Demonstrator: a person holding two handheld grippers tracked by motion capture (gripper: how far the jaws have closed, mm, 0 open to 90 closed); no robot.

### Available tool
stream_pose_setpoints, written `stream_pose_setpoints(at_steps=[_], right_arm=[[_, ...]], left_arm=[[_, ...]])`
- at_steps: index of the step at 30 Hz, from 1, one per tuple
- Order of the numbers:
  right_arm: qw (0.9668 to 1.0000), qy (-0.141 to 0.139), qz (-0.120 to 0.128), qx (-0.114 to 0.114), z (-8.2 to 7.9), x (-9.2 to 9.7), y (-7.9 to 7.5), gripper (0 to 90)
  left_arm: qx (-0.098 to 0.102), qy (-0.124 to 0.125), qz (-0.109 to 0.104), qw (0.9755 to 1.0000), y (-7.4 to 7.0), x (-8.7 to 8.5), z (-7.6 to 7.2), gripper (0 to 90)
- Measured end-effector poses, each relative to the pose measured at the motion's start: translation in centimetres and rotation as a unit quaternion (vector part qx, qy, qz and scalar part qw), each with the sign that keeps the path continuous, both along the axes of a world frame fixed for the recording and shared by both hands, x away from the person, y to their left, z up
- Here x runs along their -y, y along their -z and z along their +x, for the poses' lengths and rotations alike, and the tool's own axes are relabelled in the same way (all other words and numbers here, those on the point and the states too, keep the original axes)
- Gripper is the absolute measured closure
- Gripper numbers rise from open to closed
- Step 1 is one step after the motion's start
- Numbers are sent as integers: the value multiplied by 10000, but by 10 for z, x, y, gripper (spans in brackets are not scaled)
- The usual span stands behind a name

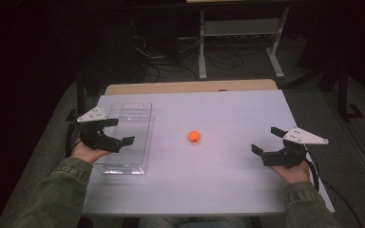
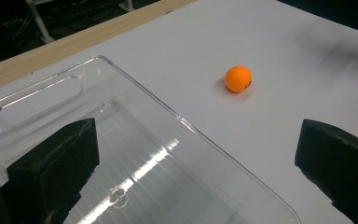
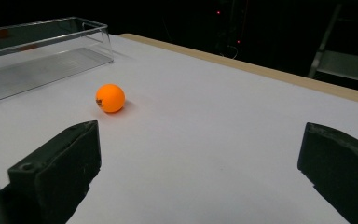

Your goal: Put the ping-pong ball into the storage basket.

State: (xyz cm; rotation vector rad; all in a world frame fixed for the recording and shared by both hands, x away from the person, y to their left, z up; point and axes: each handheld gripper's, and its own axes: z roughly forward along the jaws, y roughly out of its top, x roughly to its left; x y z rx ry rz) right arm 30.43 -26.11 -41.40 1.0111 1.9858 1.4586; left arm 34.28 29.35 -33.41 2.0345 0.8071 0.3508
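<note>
On the white surface (image 1: 228, 175), everything is sitting in a wide, uncluttered spread, which looks like the opening layout for putting a ball into a container. The surface is covering most of a wooden tabletop whose bare far edge (image 1: 190, 87) is showing beyond it.

The clear plastic tray (image 1: 140, 114) is lying lengthwise at the left side, empty, with a slot handle cut into its far end; its open top is facing up, so it is probably waiting as the drop spot. The left gripper (image 1: 115, 130) is hovering over the tray's left portion, its 2 jaws standing wide apart and holding nothing; in the left gripper view one jaw is sitting above the tray floor and the other above the bare surface past the tray's long wall. The right gripper (image 1: 266, 140) is hanging near the right edge, jaws likewise spread and empty, aimed inward toward the middle, so it seems the better placed of the 2 for a reach.

The orange ping-pong ball (image 1: 194, 137) is resting alone near the centre, well apart from the tray and from both grippers. It is looking small, round, matt and evenly bright, with a small dark printed mark on its side (image 3: 99, 102).
</note>
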Motion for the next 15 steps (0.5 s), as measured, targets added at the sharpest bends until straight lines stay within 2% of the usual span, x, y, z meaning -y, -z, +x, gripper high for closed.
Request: stream_pose_setpoints(at_steps=[15], right_arm=[[10000,-32,9,16,0,0,0,0]], left_arm=[[-11,311,245,9992,-14,25,12,0]])
